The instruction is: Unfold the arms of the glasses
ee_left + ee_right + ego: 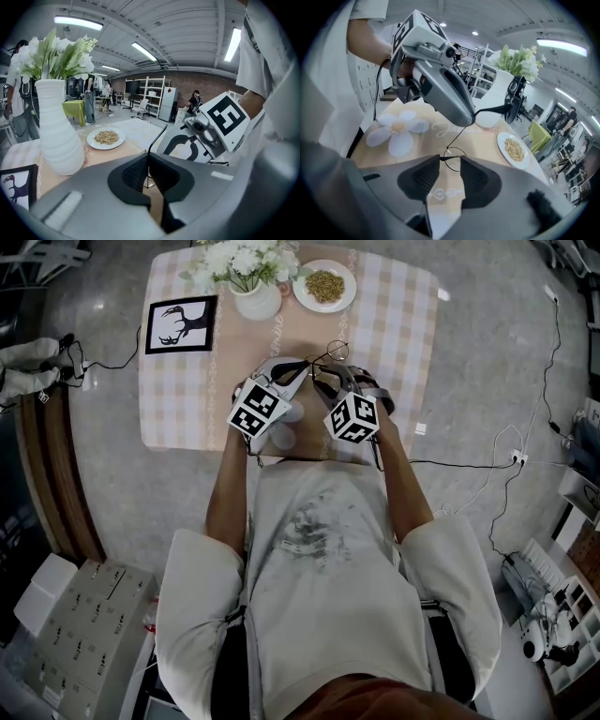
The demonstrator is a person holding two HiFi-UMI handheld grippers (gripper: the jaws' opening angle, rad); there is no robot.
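Closest to the camera are the person's pale T-shirt and two bare forearms, reaching forward with a gripper in each hand over a table [183,399] with a checked cloth. Thin wire-framed glasses [330,354] hang between the two sets of tips, apparently clear of the tabletop. The left gripper [302,369] has its jaws closed on the glasses: in its own view the pads meet on the frame, and one slim dark arm [157,137] rises from the gap, slanting up and right towards the right gripper [335,374]. That gripper's jaws stand wide apart and grip nothing. A round lens ring [453,157] sits just ahead of its gap, and a short dark piece of frame lies across it from tip to tip; whether it touches the pads is unclear. From the ring, a thin wire runs up and away to the left gripper's tips, where another dark arm juts out sideways to the right. The right gripper is free and nearest the loose parts, so the unfolding likely falls to it. A white vase [255,301] and a plate [347,292] stand beyond both grippers.
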